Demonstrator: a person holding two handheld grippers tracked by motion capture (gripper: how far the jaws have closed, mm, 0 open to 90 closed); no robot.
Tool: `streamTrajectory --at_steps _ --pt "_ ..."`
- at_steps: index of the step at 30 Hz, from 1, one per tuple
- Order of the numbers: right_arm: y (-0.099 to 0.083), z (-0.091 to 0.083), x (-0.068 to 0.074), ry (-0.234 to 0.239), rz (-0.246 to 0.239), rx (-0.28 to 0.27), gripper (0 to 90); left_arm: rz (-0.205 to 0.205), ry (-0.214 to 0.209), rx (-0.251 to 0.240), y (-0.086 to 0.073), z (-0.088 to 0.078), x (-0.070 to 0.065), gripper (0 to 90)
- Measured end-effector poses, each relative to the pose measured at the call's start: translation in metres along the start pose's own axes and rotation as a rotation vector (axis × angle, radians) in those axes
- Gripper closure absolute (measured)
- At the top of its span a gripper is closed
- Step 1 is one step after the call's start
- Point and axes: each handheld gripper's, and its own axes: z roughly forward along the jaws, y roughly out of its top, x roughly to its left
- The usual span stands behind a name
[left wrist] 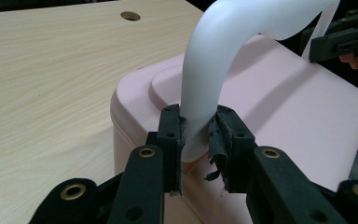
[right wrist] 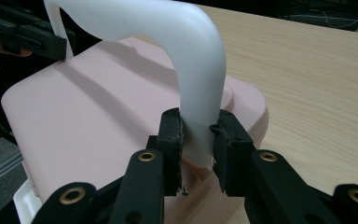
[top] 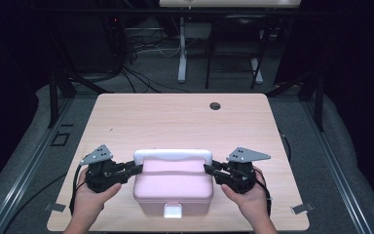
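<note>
Dark surroundings frame a pale wooden table (top: 175,117), whose top carries a round cable hole (top: 215,106) near its far edge; a tangle of cables (top: 141,48) and the white legs of another desk (top: 182,53) lie on the floor beyond. Near the table's front edge, roughly centred between the two hands, sits a pink plastic box (top: 173,187) with rounded corners and a closed lid. A white clasp (top: 173,211) projects from its front face. A white arched handle (top: 173,156) is raised over the lid, spanning the box from its left side to its right.

Left gripper (left wrist: 196,133): its two black jaws are clamped on the left leg of the handle, just above the point where that leg meets the box; the frayed pads press on the white plastic from both sides. Right gripper (right wrist: 196,135): its jaws are closed in the same way on the right leg of the handle, pads touching the plastic. Each gripper bears a grey three-cornered plate (top: 98,154) on top.

No brand, label or writing can be read on the box, handle, grippers or table.
</note>
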Motion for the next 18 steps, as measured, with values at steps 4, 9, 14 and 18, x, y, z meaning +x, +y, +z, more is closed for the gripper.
streamTrajectory --at_steps 4,9,14,18 --pt "0.0013 -0.0009 0.0003 -0.001 -0.002 -0.012 73.8 -0.006 -0.003 -0.008 0.0015 -0.001 0.0 73.3" --pt "0.0026 -0.0018 0.0004 0.0 -0.004 -0.018 73.9 -0.007 -0.003 -0.013 0.0025 -0.0017 0.0006 73.1" --pt "0.0047 -0.0022 0.0008 -0.001 -0.009 -0.02 74.0 -0.008 0.0 -0.019 0.0031 -0.0029 -0.0001 72.3" --pt "0.0056 -0.0025 0.0005 -0.001 -0.005 -0.022 74.0 -0.003 0.005 -0.024 0.0053 -0.0071 -0.0017 69.7"
